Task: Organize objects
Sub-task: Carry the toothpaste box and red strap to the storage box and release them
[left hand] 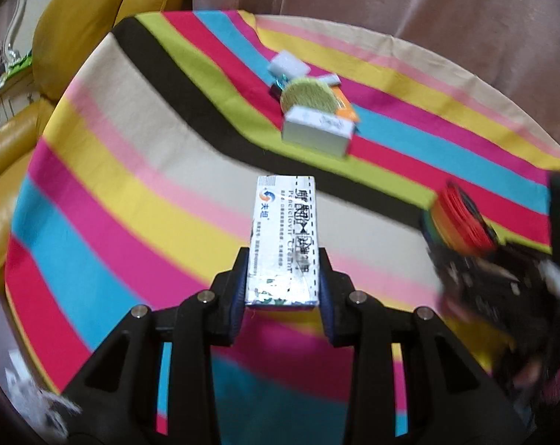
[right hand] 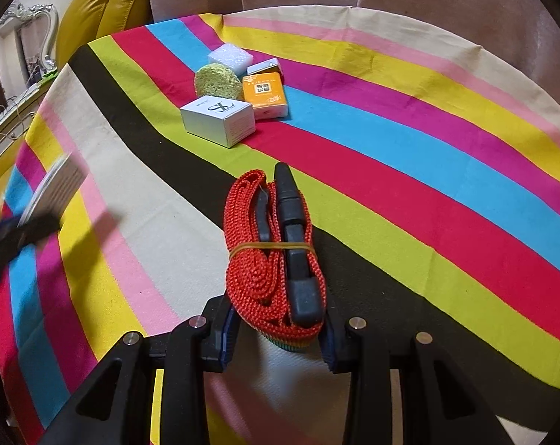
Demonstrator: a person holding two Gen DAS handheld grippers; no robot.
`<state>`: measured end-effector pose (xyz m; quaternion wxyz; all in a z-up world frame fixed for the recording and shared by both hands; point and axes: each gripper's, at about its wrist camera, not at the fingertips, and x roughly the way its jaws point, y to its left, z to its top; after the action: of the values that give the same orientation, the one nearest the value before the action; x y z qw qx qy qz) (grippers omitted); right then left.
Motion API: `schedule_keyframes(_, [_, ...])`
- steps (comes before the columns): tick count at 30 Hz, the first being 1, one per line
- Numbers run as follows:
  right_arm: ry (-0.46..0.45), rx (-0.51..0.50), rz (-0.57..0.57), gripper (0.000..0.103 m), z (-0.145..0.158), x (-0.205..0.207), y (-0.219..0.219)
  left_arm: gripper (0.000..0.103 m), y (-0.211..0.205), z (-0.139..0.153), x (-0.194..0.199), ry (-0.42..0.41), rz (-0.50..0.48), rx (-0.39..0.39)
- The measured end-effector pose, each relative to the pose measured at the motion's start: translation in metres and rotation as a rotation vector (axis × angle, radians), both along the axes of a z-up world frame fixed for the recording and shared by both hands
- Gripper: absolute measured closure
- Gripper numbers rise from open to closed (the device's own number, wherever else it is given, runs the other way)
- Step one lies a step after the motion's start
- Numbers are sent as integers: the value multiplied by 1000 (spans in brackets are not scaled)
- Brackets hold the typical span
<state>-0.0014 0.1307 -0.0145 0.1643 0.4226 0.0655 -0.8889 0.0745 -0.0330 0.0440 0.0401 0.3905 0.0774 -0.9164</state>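
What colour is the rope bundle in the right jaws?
Red rope bundle, with black handles and a yellow rubber band; clearest in the right wrist view.

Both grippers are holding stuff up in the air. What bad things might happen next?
1. The left gripper pinches only the near end of the long silver box, so it might tip or slip out.
2. The red rope bundle in the right gripper is soft and may sag loose.
3. Landing either could bump the crowded pile by the white box.

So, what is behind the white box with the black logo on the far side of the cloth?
Behind the white box stand a green sponge and an orange box, then a white foam block and a small carton. Their lower parts are covered.
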Motion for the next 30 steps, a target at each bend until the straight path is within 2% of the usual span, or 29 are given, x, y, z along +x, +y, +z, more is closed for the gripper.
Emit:
schedule_keyframes(2, [-1, 8, -26, 67, 0, 10, 0, 66, 4, -7, 5, -7, -10, -11])
schedule_keyframes(5, [-35, -62, -63, 67, 5, 36, 6, 66, 12, -14, 19, -6, -29, -58])
schedule_keyframes(8, [-19, -76, -60, 67, 13, 66, 5, 66, 15, -16, 37, -19, -40, -52])
schedule_keyframes(12, [-3, -78, -54, 67, 21, 91, 4, 66, 24, -18, 49, -26, -52, -96])
schedule_keyframes(30, [2, -41, 47, 67, 22, 131, -31, 66, 16, -25, 90, -44, -43, -116])
